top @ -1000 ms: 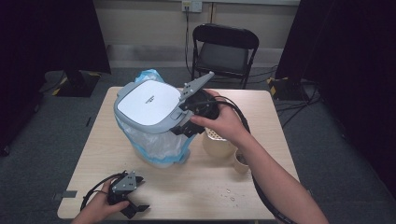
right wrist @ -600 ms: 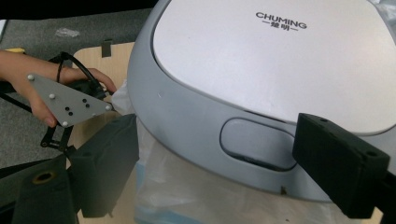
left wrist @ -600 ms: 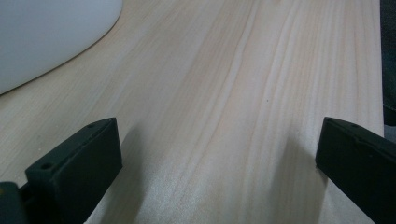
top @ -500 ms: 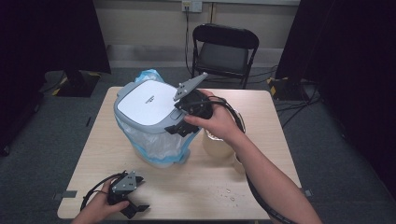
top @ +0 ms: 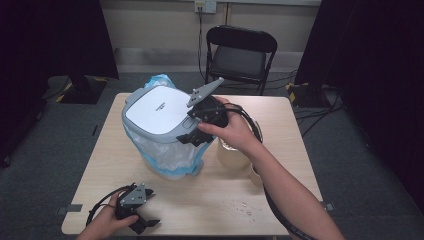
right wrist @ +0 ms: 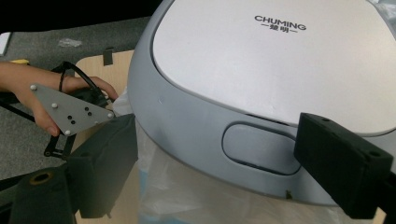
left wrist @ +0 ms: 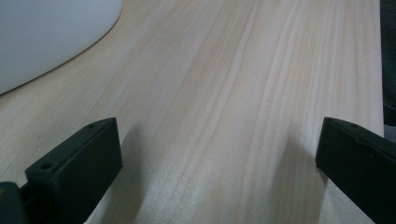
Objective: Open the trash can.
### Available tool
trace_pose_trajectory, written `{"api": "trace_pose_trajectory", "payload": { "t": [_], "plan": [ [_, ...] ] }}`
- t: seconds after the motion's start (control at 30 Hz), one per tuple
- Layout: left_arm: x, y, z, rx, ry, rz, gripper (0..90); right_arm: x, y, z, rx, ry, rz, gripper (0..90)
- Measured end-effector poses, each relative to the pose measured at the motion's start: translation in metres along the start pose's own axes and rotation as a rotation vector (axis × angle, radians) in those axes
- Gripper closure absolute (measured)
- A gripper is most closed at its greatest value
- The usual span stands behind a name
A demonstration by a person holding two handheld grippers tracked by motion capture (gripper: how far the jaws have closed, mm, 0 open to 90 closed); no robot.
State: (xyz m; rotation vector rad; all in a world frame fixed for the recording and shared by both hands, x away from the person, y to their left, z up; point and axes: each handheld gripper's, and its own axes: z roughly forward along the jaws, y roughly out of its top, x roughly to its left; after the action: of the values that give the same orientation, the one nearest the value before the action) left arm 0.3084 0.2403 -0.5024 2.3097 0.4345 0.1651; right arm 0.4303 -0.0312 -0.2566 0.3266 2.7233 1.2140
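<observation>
A small bin with a grey lid and a white top panel stands on the wooden table, lined with a clear and blue bag. My right gripper is at the lid's front rim. In the right gripper view its jaws stand apart, have just been opening, and flank the lid's push button without pressing it. My left gripper rests at the table's near left edge. Its jaws are wide open over bare wood.
A cream round container and a smaller cup stand right of the bin, under the right forearm. A few crumbs lie near the front edge. A black folding chair stands behind the table.
The right gripper has tilted slightly at the bin's rim. The bin and the left gripper have kept still.
</observation>
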Motion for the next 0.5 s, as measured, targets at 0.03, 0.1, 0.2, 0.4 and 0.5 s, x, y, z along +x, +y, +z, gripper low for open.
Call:
{"api": "trace_pose_trajectory", "payload": {
  "t": [0.03, 0.1, 0.2, 0.4, 0.5],
  "plan": [
    [0.0, -0.0001, 0.0001, -0.001, 0.0, -0.001, 0.0, -0.0003, -0.0001, -0.0003, 0.004, 0.001, 0.0, 13.0],
    [0.0, -0.0001, 0.0002, -0.002, 0.0, 0.0, 0.0, -0.0009, -0.0003, -0.0004, 0.01, -0.001, -0.004, 11.8],
    [0.0, -0.0001, 0.0002, -0.002, 0.0, -0.001, 0.0, -0.0007, -0.0008, -0.0009, 0.014, -0.001, -0.003, 11.7],
    [0.0, 0.0, 0.0, 0.0, 0.0, 0.0, 0.0, 0.0016, -0.003, -0.0024, 0.019, -0.003, -0.01, 10.9],
    [0.0, 0.0, 0.0001, 0.0, 0.0, -0.001, 0.0, 0.0024, -0.0024, -0.0022, 0.03, -0.002, -0.021, 9.2]
  ]
}}
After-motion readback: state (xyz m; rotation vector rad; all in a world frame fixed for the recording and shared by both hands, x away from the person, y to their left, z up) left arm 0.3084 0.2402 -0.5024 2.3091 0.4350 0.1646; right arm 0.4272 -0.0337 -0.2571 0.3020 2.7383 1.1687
